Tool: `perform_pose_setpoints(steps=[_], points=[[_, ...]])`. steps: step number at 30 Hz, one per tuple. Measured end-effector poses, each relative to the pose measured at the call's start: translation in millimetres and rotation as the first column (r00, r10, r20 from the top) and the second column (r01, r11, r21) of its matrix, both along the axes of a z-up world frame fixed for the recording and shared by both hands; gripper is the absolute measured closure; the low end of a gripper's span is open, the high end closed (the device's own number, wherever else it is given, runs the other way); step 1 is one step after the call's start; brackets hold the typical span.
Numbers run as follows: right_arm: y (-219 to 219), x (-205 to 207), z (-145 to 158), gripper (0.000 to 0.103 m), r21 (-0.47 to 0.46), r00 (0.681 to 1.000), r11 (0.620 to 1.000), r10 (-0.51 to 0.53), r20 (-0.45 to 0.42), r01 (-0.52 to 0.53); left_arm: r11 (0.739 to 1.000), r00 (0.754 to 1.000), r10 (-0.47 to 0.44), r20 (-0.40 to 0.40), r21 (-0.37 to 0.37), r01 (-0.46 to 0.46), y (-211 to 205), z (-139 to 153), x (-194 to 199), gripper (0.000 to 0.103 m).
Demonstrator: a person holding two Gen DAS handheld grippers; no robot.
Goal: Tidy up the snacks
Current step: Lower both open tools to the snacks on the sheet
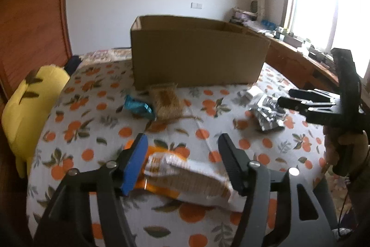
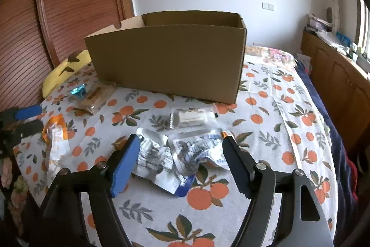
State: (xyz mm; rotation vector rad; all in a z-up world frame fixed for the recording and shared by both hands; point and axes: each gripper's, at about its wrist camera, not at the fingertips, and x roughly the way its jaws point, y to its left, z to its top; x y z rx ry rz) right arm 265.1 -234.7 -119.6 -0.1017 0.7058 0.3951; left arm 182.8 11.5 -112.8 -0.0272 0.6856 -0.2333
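On the orange-print bed, each packet should be centred between the jaws before closing: left tool released around the orange-white packet, right tool released around the silver packets.

You can read no text, brand or number here: the orange-and-white snack packet carries blurred print, the crumpled silver-and-blue wrappers show blue and dark marks too smeared to make out, and the cardboard box faces you with plain brown sides
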Motion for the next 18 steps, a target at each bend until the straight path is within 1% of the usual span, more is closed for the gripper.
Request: perform_pose_setpoints(steps=[7,12,15,18], points=[[-5.9,5.6,-13.9,0.026,-0.018,1.000,1.000,-0.015,-0.018,0.015,0.998,0.994,0.065,-0.085,-0.008,-0.066,4.9,-18.9,-7.9,0.039],[-11.6,10.5,-18.5,0.026,0.017,0.998,1.000,-0.003,-0.059,0.004,0.995,0.985,0.088,-0.146,-0.034,-0.094,7.7,-30.1,-11.5,0.039],[-13.4,14.8,-22.2,0.027,0.030,0.996,1.000,0.000,-0.087,0.002,0.994,0.983,0.097,-0.153,-0.029,-0.103,5.9,-29.4,-10.7,0.039],[-11.8,13.6,-21.7,0.027,0.021,0.997,1.000,-0.004,-0.075,0.006,0.993,0.980,0.110,-0.166,-0.016,-0.115,4.0,-28.8,-7.5,0.039]])
